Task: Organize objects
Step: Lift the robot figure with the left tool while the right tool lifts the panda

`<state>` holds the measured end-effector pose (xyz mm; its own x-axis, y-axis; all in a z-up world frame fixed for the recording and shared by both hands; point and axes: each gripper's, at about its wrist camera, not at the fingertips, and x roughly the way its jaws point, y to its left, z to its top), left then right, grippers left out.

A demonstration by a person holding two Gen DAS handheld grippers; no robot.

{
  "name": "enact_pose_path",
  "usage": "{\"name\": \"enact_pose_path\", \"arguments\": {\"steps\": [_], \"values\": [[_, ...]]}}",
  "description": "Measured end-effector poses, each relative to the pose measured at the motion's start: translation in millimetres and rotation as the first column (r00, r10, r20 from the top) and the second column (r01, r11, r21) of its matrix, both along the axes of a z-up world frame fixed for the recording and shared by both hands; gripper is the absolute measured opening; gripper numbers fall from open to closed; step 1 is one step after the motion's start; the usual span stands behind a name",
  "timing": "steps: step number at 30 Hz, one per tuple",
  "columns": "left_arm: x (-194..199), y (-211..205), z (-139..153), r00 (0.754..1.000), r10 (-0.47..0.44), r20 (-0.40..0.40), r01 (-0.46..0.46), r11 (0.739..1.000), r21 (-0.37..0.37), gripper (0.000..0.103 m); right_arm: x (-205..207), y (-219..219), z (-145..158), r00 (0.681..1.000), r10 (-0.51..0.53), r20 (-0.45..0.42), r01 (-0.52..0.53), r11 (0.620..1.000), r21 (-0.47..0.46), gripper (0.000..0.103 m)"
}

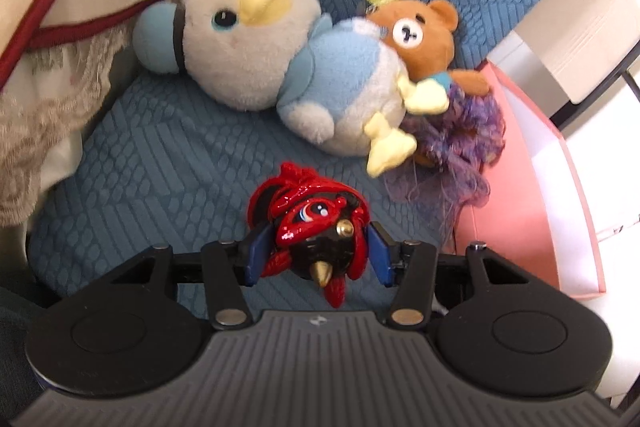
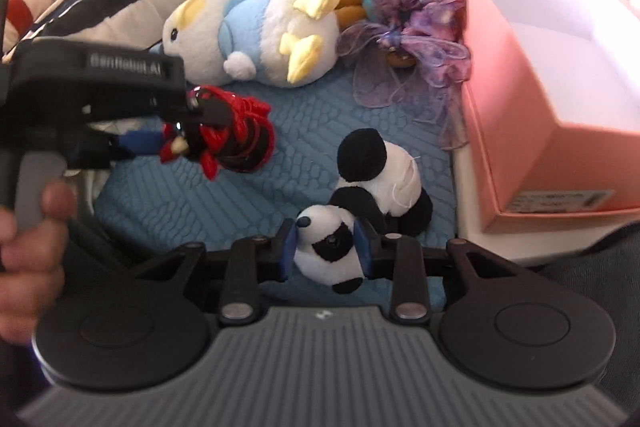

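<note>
The right gripper (image 2: 326, 253) is clamped on the panda's (image 2: 360, 203) head, ready to lift it off the blue quilt (image 2: 248, 195). The left gripper (image 1: 318, 253) squeezes the red toy (image 1: 312, 223), carried clear of the quilt. Beyond lie the penguin (image 1: 280, 67) and bear (image 1: 424, 39), touching. The pink box (image 2: 532, 115), just beside the quilt, stands open, likely their destination.

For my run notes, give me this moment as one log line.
left tongs: shut on red toy | right tongs: around panda head | pink box: empty
</note>
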<state>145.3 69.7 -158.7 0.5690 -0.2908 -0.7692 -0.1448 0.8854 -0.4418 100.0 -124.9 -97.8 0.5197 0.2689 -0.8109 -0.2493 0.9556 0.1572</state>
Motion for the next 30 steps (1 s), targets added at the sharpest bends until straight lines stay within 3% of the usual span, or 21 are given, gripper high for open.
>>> {"name": "enact_pose_path", "arguments": {"steps": [6,8,15,18,21,24,30], "values": [[9.6,-3.3,4.2,0.997,-0.047,0.053,0.045,0.998,0.036,0.059,-2.3,-2.8,0.3,0.998,-0.052,-0.021,0.052,0.998,0.028,0.037],[9.9,-6.4,7.3,0.996,-0.061,0.07,0.057,0.997,0.055,0.069,1.6,-4.3,-0.6,0.996,-0.082,-0.034,0.083,0.995,0.047,0.04],[20.4,-10.0,1.4,0.996,-0.065,0.059,0.058,0.993,0.107,0.07,12.2,-1.8,-1.0,0.982,-0.167,-0.091,0.178,0.976,0.126,0.065],[26.1,-10.2,-3.9,0.997,-0.067,0.044,0.062,0.993,0.105,0.07,12.5,-1.9,2.3,0.969,-0.227,-0.101,0.241,0.958,0.157,0.065],[29.3,-11.9,-7.3,0.997,-0.067,0.037,0.063,0.992,0.107,0.07,7.8,-6.6,8.0,0.942,-0.33,-0.062,0.336,0.926,0.17,0.075],[30.8,-14.8,-9.5,0.997,-0.067,0.038,0.062,0.992,0.114,0.07,13.2,-9.7,4.3,0.932,-0.356,-0.066,0.362,0.918,0.162,0.075],[36.5,-20.3,-15.9,0.997,-0.067,0.025,0.064,0.99,0.122,0.07,27.6,-19.1,-17.4,0.909,-0.382,-0.169,0.41,0.891,0.195,0.075]]}}
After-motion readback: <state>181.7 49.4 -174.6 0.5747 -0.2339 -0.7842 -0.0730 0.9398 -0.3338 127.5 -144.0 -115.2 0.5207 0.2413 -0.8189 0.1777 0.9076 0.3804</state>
